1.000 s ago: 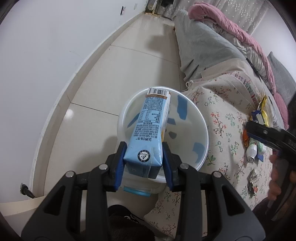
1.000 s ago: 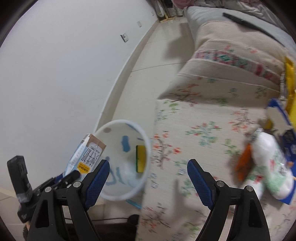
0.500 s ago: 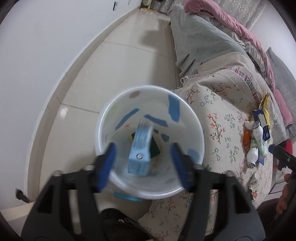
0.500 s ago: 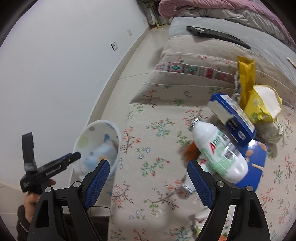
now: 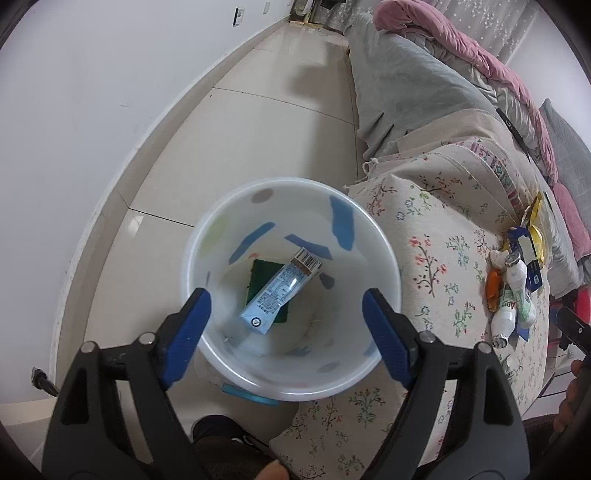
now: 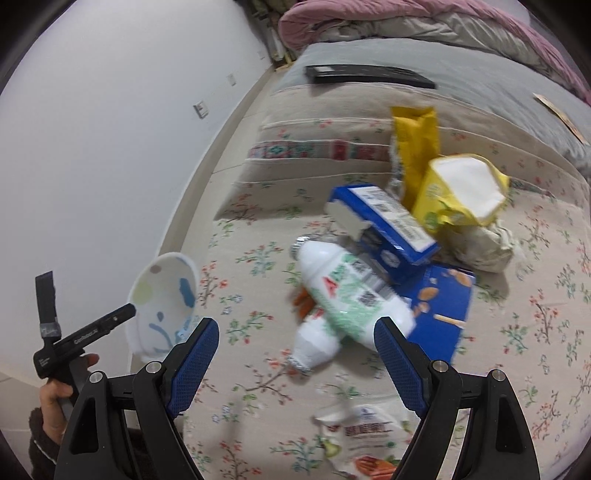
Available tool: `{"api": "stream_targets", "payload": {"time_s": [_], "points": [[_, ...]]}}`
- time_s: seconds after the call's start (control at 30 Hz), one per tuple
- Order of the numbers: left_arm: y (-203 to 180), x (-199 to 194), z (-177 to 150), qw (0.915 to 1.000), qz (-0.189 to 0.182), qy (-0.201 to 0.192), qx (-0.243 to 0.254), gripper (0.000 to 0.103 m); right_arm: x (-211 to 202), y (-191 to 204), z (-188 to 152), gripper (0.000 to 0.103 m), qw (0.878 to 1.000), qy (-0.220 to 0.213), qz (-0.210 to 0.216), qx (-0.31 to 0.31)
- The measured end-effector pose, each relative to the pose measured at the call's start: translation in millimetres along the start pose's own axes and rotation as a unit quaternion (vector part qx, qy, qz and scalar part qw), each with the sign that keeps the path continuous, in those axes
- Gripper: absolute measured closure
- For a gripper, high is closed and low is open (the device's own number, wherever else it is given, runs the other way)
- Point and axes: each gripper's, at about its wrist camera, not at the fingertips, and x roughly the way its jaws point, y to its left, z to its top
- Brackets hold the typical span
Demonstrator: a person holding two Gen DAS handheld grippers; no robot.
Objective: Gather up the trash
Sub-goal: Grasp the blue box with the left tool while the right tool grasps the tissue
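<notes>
A white bin point(image 5: 207, 236) with blue blotches stands on the floor beside the floral bed. A light blue carton point(image 5: 280, 291) lies at its bottom on a dark green sponge point(image 5: 258, 277). My left gripper point(image 5: 286, 328) hovers over the bin, its jaws opening with nothing between them. My right gripper point(image 6: 295, 354) stands open above the bed, over two white bottles point(image 6: 347, 291). Behind these lie a blue box point(image 6: 384, 229), a flat blue pack point(image 6: 443, 306) and yellow bags point(image 6: 458, 192). A white wrapper point(image 6: 365, 439) lies near the bed's front edge.
A white wall point(image 5: 92, 110) runs along the tiled floor point(image 5: 240, 122) left of the bin point(image 6: 162, 302). Grey and pink bedding point(image 6: 406, 22) and a black remote point(image 6: 369, 75) lie further up the bed. A hand point(image 6: 55, 391) holds the left gripper.
The left jaws spread and let go of the blue carton, which dropped into the bin. The right gripper swung from the bin's side over the bed to the pile of trash.
</notes>
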Motion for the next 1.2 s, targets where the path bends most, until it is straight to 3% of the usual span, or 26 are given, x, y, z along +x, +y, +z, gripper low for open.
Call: {"api": "stream_targets", "payload": {"time_s": [0.67,0.93,1.2], "points": [[-96.5,6.8,-6.0,0.9970,-0.012,0.024,0.073,0.009,-41.9,-114.3,-16.3,0.016,0.995,-0.020,-0.047,0.084],[-130.8,9.5,8.0,0.9964,-0.025,0.034,0.073,0.009,-43.6,-137.7,7.6,0.016,0.993,-0.022,-0.064,0.097],[-179.4,10.2,32.8,0.9934,-0.076,0.036,0.078,0.009,-29.3,-154.1,40.7,0.016,0.992,-0.010,-0.070,0.104]]}}
